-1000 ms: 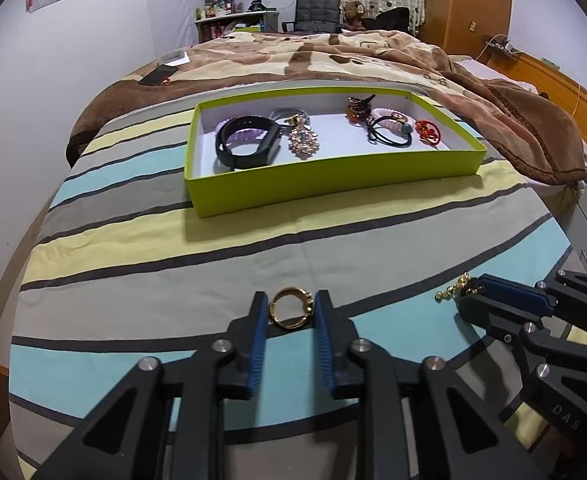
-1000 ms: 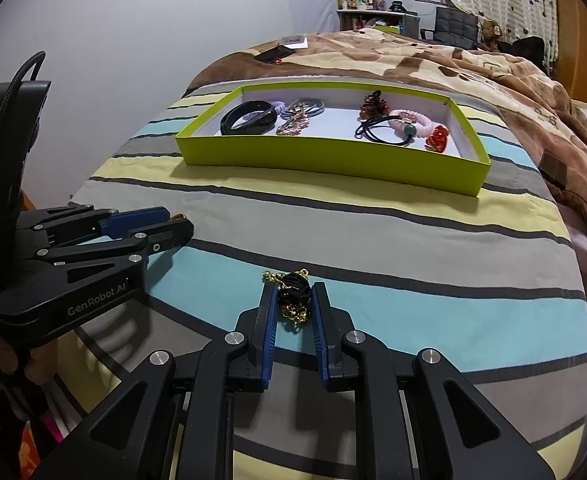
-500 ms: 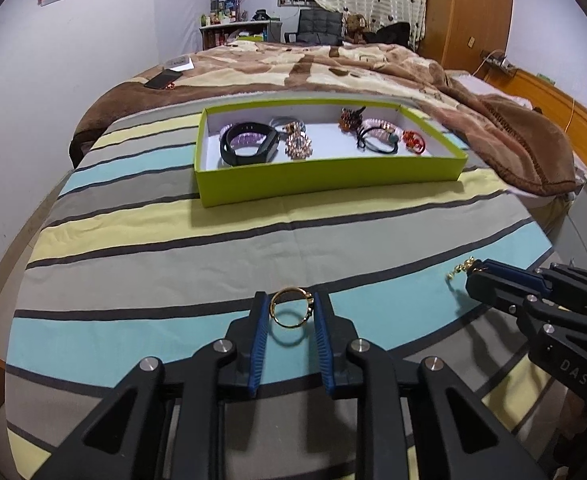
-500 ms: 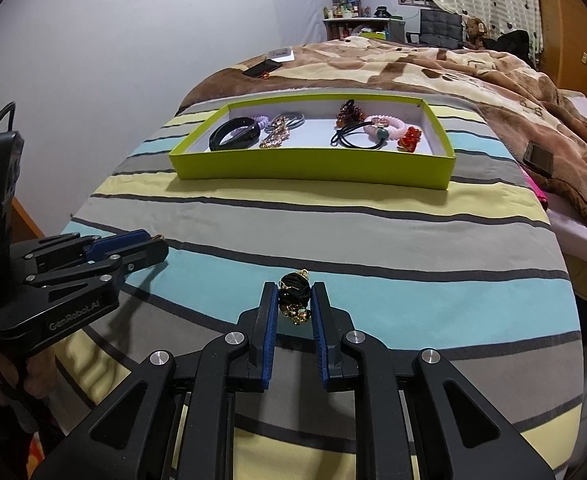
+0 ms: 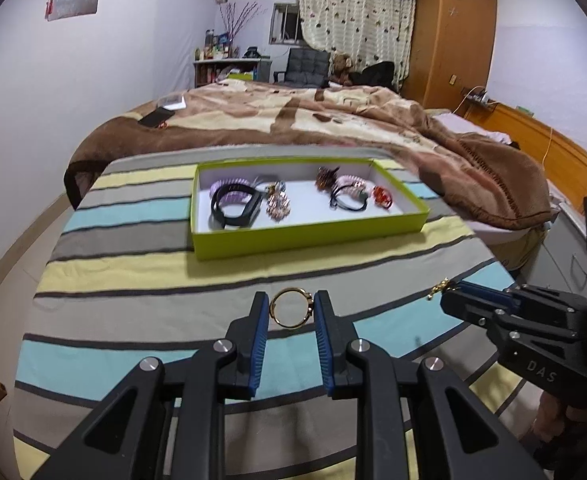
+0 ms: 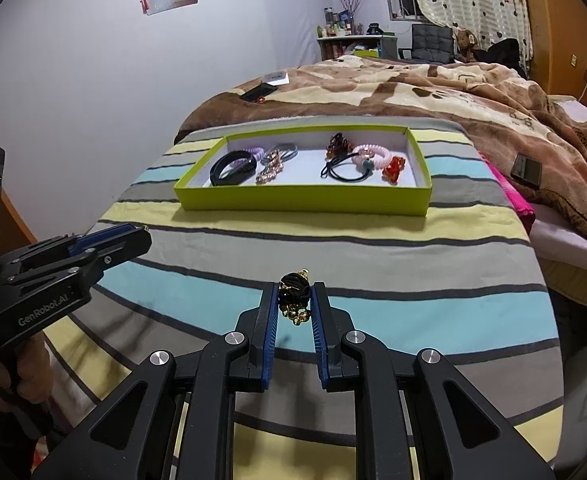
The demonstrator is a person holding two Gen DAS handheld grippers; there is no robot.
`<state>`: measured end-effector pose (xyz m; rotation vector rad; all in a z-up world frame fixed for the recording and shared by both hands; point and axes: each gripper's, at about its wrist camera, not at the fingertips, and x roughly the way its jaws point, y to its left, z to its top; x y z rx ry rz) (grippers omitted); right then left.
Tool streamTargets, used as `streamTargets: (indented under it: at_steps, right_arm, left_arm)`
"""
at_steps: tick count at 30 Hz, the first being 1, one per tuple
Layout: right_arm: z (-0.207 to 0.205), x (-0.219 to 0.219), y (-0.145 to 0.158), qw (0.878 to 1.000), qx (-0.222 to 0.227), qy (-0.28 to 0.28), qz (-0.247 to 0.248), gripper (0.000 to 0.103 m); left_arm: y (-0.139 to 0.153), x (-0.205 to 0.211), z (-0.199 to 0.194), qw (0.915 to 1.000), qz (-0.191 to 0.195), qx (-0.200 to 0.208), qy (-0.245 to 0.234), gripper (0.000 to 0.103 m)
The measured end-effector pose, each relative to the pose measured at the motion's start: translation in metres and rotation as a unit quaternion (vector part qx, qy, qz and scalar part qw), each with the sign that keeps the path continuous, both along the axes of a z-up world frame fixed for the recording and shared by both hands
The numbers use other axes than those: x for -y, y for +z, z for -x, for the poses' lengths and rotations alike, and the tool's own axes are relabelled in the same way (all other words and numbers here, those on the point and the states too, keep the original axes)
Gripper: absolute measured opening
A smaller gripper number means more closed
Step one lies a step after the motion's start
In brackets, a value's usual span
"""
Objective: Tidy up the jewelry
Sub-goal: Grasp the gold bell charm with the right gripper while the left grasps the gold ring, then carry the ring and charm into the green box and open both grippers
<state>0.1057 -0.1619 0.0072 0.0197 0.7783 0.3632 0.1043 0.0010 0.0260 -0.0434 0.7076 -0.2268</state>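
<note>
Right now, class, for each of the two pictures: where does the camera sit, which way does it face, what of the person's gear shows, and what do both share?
Left wrist: on the left gripper, facing along its fingers, shut on the gold ring, toward the green tray; right gripper at right.
Right wrist: on the right gripper, shut on the black-and-gold piece; left gripper at left.
Shared: tray, striped sheet, brown blanket.
</note>
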Motion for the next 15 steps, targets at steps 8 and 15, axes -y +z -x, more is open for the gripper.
streamTargets:
  at_steps: [8,15]
  right_arm:
    - [-0.005,0.009,0.012,1.0,0.015,-0.007,-0.004,0.017]
    - [-0.014,0.015,0.022,1.0,0.027,-0.011,-0.003,0.017]
  left_arm:
    - [0.014,0.007,-0.004,0.9998,-0.002,0.018,-0.011,0.024]
    - [0.019,0.011,-0.013,0.9996,-0.009,0.022,-0.017,0.024]
